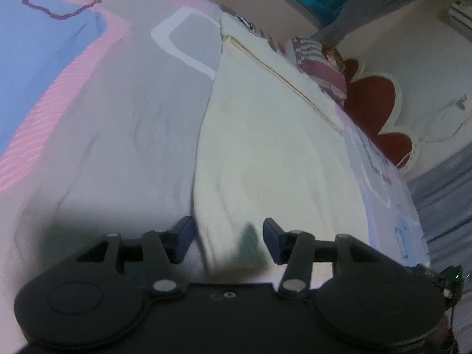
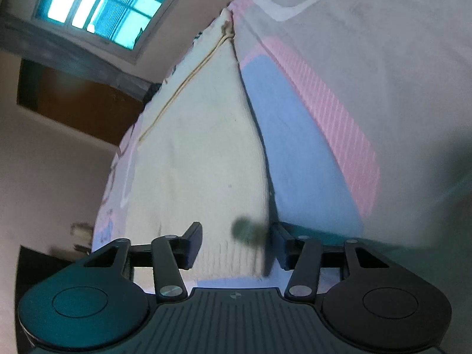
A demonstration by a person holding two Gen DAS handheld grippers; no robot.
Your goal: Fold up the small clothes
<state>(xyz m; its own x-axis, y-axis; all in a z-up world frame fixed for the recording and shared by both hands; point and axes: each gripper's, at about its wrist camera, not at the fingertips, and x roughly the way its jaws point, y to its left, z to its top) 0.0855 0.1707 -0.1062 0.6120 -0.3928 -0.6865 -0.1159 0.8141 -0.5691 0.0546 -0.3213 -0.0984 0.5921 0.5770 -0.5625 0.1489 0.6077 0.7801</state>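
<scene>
Spread on the pink, blue and grey bedsheet (image 1: 112, 124) lies a small cream cloth garment (image 1: 265, 135). Left gripper (image 1: 228, 240): jaws apart over its near edge.

Right gripper (image 2: 236, 244) gapes too. Soft, light; pinch a corner.

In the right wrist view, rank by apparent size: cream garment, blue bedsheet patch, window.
1. cream garment
2. blue bedsheet patch
3. window, though it is farther away, so only apparent size counts.
</scene>
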